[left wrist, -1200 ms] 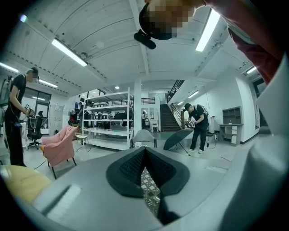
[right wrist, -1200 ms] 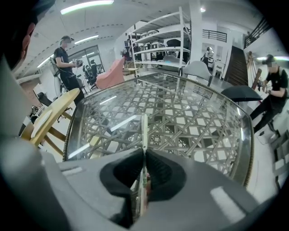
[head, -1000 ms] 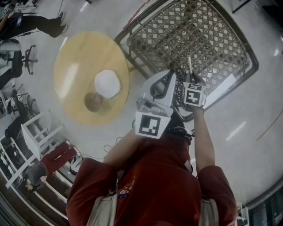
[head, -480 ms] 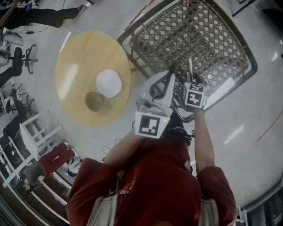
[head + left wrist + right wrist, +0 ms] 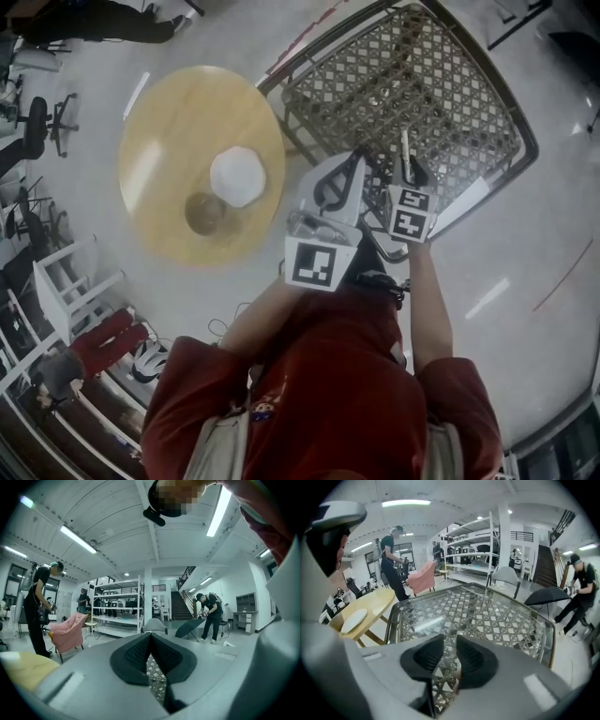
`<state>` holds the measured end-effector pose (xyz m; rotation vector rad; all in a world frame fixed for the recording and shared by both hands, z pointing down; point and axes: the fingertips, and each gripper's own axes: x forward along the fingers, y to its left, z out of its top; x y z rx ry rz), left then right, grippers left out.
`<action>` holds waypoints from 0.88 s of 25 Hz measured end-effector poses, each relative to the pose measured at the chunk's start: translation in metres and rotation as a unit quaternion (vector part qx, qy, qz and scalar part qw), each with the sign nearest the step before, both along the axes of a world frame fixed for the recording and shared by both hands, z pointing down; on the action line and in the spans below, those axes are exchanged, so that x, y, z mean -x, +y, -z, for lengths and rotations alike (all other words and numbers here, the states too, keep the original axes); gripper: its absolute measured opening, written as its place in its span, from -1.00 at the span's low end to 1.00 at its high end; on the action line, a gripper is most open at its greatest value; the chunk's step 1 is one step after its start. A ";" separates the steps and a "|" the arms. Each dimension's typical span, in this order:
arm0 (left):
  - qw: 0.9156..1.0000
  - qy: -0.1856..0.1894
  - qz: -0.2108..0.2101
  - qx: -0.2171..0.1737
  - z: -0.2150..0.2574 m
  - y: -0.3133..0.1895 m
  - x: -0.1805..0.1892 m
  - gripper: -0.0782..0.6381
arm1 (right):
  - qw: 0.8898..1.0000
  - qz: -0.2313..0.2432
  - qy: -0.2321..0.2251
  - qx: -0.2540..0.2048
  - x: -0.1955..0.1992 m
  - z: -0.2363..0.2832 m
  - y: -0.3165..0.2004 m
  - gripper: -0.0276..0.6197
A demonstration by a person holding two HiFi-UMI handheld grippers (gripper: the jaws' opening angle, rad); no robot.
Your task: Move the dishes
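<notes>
Plate (image 5: 237, 176) on table (image 5: 159, 131), left gripper (image 5: 151, 641) jaws together, right gripper (image 5: 449, 641) jaws just opened, empty

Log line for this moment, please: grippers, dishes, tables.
left gripper: shut, empty | right gripper: jaws just been opening, nothing between, over glass lattice table | white plate, brown bowl: on round wooden table

Your round counter (image 5: 169, 141) is pale yellow wood, with a white plate (image 5: 238, 176) and a brown bowl (image 5: 204, 214) on it. The lattice counter (image 5: 422, 84) shows a dark-and-white woven diamond pattern inside a dark frame. Your left gripper (image 5: 151, 638) and right gripper (image 5: 449, 643) are light grey with black-lined jaws and black-and-white square markers. Your top (image 5: 319, 394) is red.
</notes>
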<state>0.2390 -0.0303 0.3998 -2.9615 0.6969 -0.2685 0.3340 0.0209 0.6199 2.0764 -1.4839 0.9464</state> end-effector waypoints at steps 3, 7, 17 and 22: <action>0.999 0.025 0.021 0.015 0.004 -0.002 0.010 -0.76 | 0.999 0.014 0.016 -0.026 0.008 0.018 -0.005 -0.64; 0.997 0.062 0.045 0.029 0.017 -0.006 0.020 -0.76 | 0.997 0.022 0.039 -0.064 0.014 0.048 -0.011 -0.64; 0.993 0.085 0.080 -0.002 0.059 -0.023 0.040 -0.76 | 0.974 0.049 0.108 -0.195 0.022 0.152 -0.036 -0.64; 0.989 0.104 0.109 -0.005 0.069 -0.029 0.066 -0.76 | 0.954 0.068 0.127 -0.262 0.048 0.196 -0.045 -0.64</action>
